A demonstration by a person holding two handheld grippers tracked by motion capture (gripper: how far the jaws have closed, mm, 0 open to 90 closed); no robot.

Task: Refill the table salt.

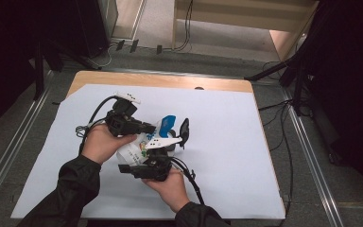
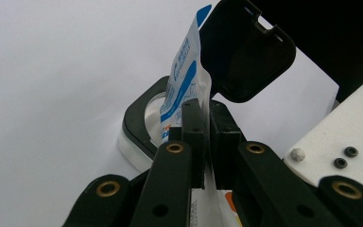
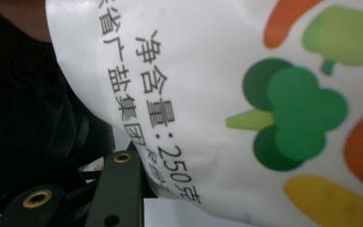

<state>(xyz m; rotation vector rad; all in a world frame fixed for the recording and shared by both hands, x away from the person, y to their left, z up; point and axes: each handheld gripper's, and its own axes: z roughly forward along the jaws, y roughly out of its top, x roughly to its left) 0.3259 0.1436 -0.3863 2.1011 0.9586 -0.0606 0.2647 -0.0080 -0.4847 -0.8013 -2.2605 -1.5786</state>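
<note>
A table (image 1: 227,142) under a pale sheet bore a small box (image 1: 174,145) with its black lid (image 1: 184,131) standing open. Above the box hung a white pouch (image 1: 139,147) printed in blue with vegetable pictures, held between two grippers. The left gripper (image 1: 152,128) had its jaws pressed tight on the pouch's upper edge. The right gripper (image 1: 144,166) sat against the pouch's lower part; whether its jaws clamped it I could not tell

**Crowded centre, open margins**

A white pouch (image 1: 137,150), an open-lidded black container (image 1: 176,137) and both hands crowd the table (image 1: 227,156) centre. Bare sheet lies open from twelve through five o'clock and at nine.
</note>
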